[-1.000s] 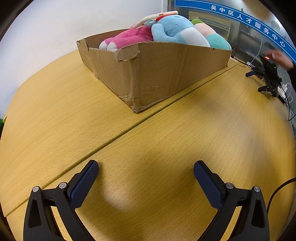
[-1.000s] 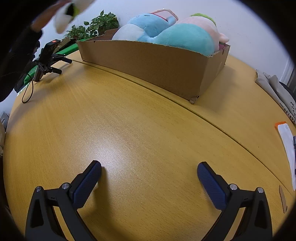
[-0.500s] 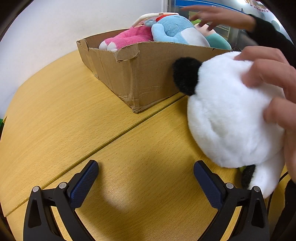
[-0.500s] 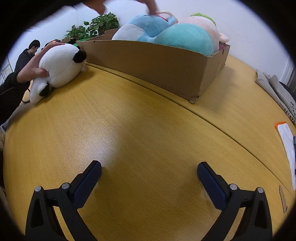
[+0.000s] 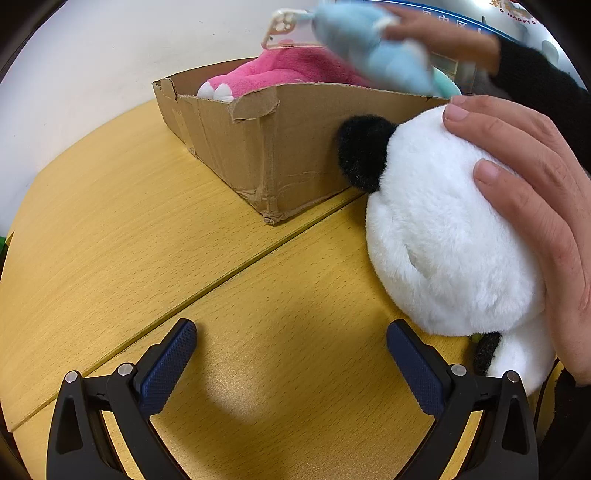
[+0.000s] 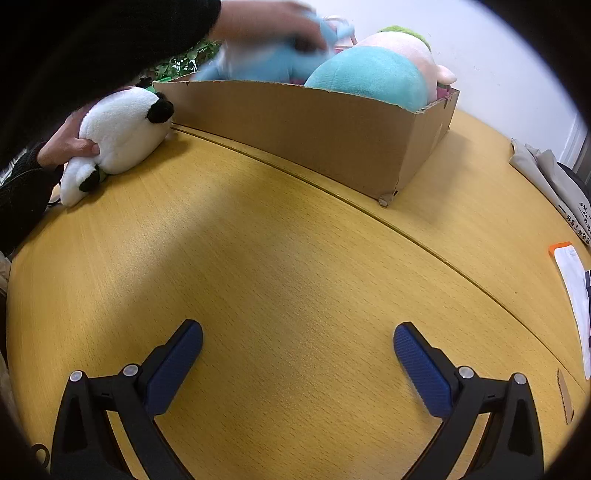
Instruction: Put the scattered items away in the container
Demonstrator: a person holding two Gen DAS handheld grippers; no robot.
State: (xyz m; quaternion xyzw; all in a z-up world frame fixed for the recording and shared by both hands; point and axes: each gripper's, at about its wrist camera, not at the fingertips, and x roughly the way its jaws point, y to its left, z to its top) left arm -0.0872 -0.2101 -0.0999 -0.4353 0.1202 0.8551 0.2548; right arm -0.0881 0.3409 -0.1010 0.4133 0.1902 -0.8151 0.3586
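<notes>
While both tongs hang spread above bare wood, the scene reads so:
Left gripper (image 5: pixel 291 354): jaws wide apart, holding nothing; its right finger lies just beside the panda plush (image 5: pixel 443 236).
Right gripper (image 6: pixel 298 354): jaws wide apart, empty, open table (image 6: pixel 295 251) all round it.
Panda plush: on the table by the cardboard box (image 6: pixel 314 129), black ear near the box wall, a bare hand (image 5: pixel 532 206) pressed on its fluffy white back.
Cardboard box: corrugated, torn at the rim, standing across the table seam; pink plush (image 5: pixel 280 72) and teal plush (image 6: pixel 369 79) inside.
Blue plush (image 5: pixel 373 51): blurred, gripped by another hand (image 6: pixel 266 22) above the box.
Table edge: rounded, with papers (image 6: pixel 572 288) at the right.
</notes>
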